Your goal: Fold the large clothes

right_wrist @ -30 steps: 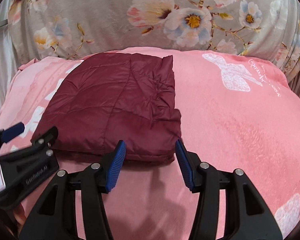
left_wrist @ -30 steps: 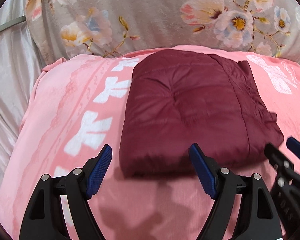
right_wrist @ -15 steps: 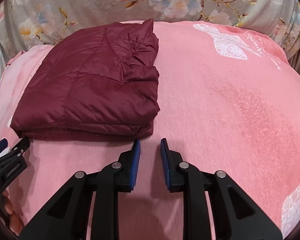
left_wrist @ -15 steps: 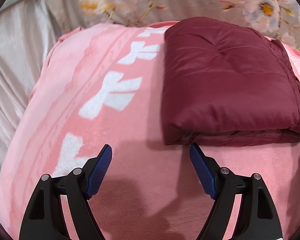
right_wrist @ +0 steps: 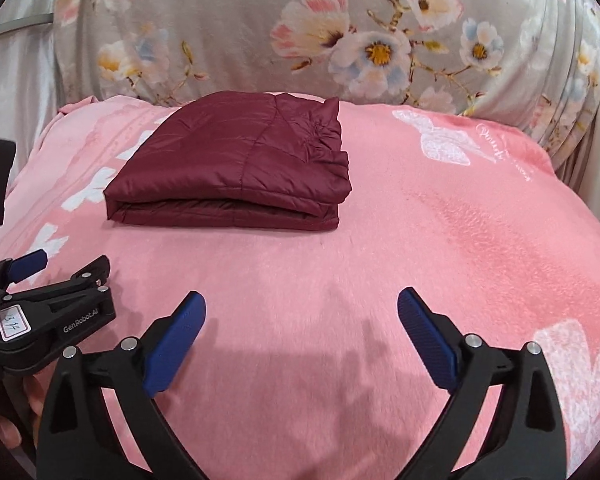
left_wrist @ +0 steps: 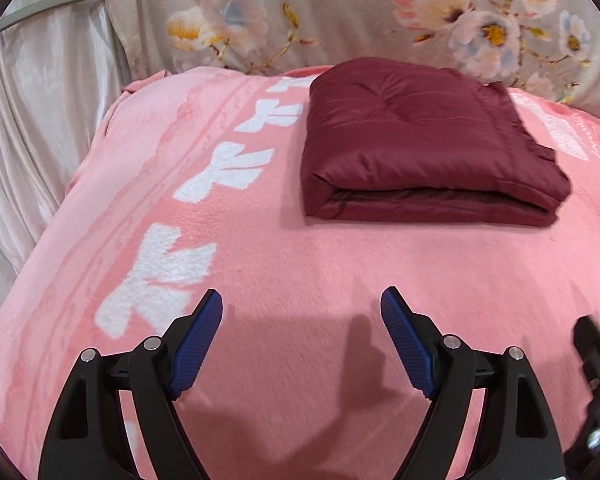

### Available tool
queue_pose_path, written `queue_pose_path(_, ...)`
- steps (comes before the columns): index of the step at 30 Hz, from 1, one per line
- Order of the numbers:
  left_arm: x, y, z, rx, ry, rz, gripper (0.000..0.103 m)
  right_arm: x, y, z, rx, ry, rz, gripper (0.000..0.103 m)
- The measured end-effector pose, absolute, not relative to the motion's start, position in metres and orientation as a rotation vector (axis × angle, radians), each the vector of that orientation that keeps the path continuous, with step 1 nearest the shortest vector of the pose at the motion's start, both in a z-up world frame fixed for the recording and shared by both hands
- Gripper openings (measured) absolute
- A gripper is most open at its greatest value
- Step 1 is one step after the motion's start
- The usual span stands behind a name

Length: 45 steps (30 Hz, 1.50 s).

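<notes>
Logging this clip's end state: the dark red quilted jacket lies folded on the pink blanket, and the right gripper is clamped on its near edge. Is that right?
Not quite. The dark red quilted jacket does lie folded on the pink blanket, but the right gripper is not clamped on it: the right wrist view shows its fingers spread wide over bare blanket, short of the jacket's near edge.

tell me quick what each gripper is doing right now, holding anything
left gripper: open, holding nothing.
right gripper: jaws have just been opening, now wide, nothing between them; folded maroon jacket lies apart.
</notes>
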State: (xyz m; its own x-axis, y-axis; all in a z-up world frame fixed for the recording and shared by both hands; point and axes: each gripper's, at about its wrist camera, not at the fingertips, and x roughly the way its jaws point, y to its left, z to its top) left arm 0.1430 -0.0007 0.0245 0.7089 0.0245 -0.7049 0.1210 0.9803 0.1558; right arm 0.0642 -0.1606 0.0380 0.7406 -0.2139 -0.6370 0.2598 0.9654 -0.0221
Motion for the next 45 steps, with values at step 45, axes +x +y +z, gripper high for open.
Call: queue_pose_path(45,0.098,-0.011,0.023,0.241,0.742,-0.032,0.078,0.037,-0.151,0.031,0.089,0.716,-0.297,0.098)
